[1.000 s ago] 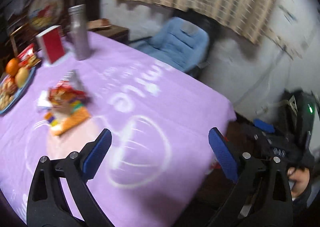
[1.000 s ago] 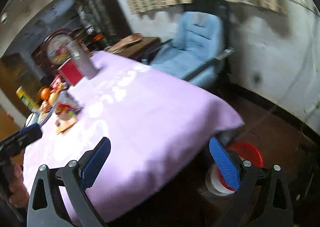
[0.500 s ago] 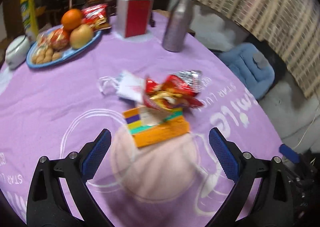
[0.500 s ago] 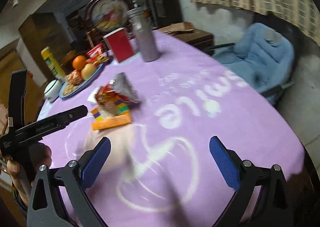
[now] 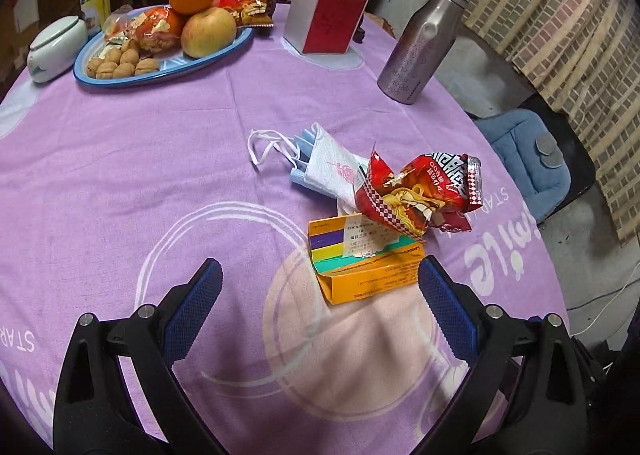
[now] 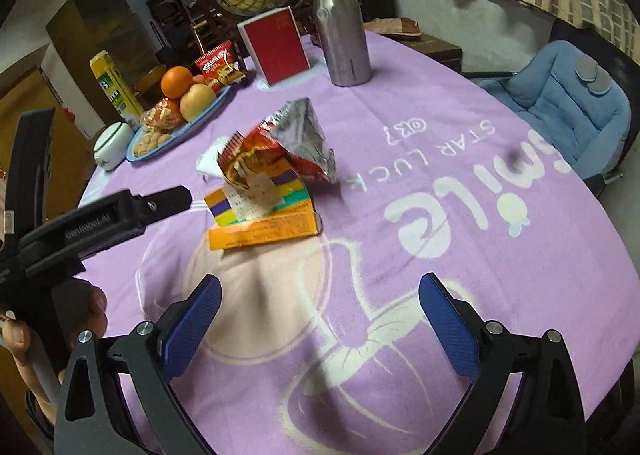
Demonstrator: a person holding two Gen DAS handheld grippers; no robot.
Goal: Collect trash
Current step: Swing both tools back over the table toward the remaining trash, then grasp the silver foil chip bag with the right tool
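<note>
A small pile of trash lies on the purple tablecloth (image 5: 120, 183). A crumpled red snack wrapper (image 5: 420, 191) (image 6: 280, 147) rests on an orange carton (image 5: 360, 259) (image 6: 260, 223). Behind them lies a white tissue with blue face masks (image 5: 316, 163). My left gripper (image 5: 320, 295) hovers open just short of the carton, nothing between its blue pads. My right gripper (image 6: 320, 311) is open too, above the cloth and nearer than the pile. The left gripper's black body (image 6: 100, 215) shows at the left of the right wrist view, held by a hand (image 6: 24, 339).
A blue plate of fruit and walnuts (image 5: 168, 67), a red-and-white box (image 5: 328, 15), a steel bottle (image 5: 424, 43) and a white lidded jar (image 5: 56, 43) stand at the table's far side. A blue padded chair (image 6: 560, 103) is beyond the right edge.
Both views swung from the room and floor onto the table. The trash pile now sits close ahead of the left gripper. Both grippers stay open.
</note>
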